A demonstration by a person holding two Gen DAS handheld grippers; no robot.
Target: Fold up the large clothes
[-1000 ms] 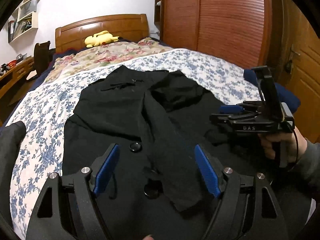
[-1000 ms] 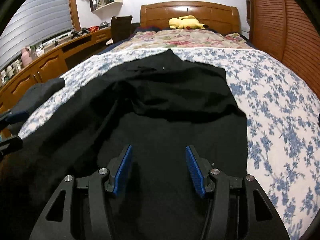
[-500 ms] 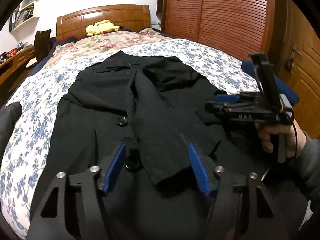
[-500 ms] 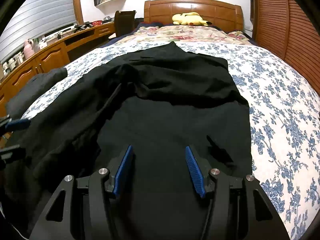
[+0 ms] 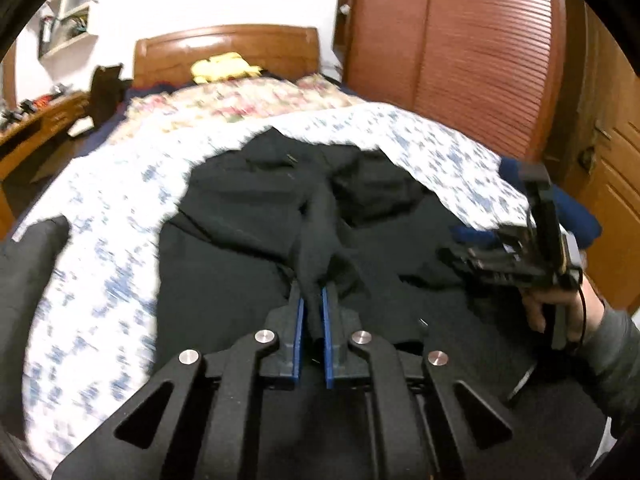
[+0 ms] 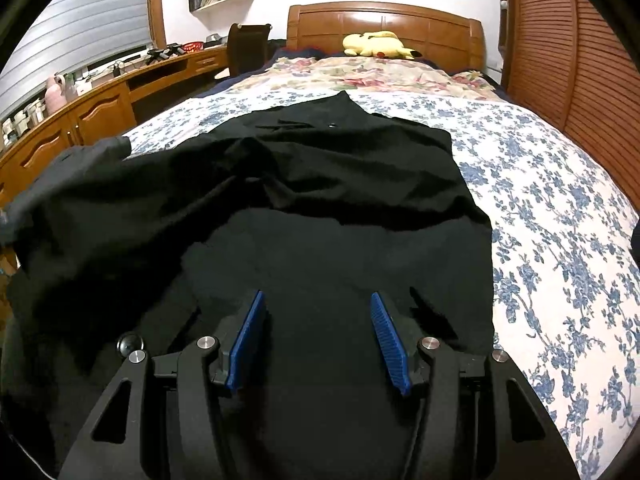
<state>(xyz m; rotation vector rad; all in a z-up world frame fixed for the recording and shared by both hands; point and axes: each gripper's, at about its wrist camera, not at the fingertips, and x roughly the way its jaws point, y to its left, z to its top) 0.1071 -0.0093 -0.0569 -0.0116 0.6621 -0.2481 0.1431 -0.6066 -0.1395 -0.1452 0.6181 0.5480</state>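
Note:
A large black coat (image 5: 240, 220) lies spread on the flowered bed cover (image 5: 100, 280). My left gripper (image 5: 313, 304) is shut on the end of the coat's sleeve (image 5: 320, 232), which rises from the coat as a taut strip between the blue pads. In the right wrist view the same coat (image 6: 340, 184) fills the middle. My right gripper (image 6: 316, 320) hovers open over its lower part with nothing pinched between its pads. The left wrist view also shows the right gripper (image 5: 460, 246), held by a hand (image 5: 560, 308), at the coat's right edge.
The bed (image 6: 560, 220) has a wooden headboard and a yellow plush toy (image 6: 378, 45) at its far end. A slatted wardrobe (image 5: 460, 60) stands to the right, a long wooden desk (image 6: 100, 100) to the left. A grey garment (image 5: 24, 272) lies at the bed's left edge.
The left jaws closed from wide open onto the sleeve end and lifted it, pulling the sleeve into a raised strip. The right gripper stayed in place and open.

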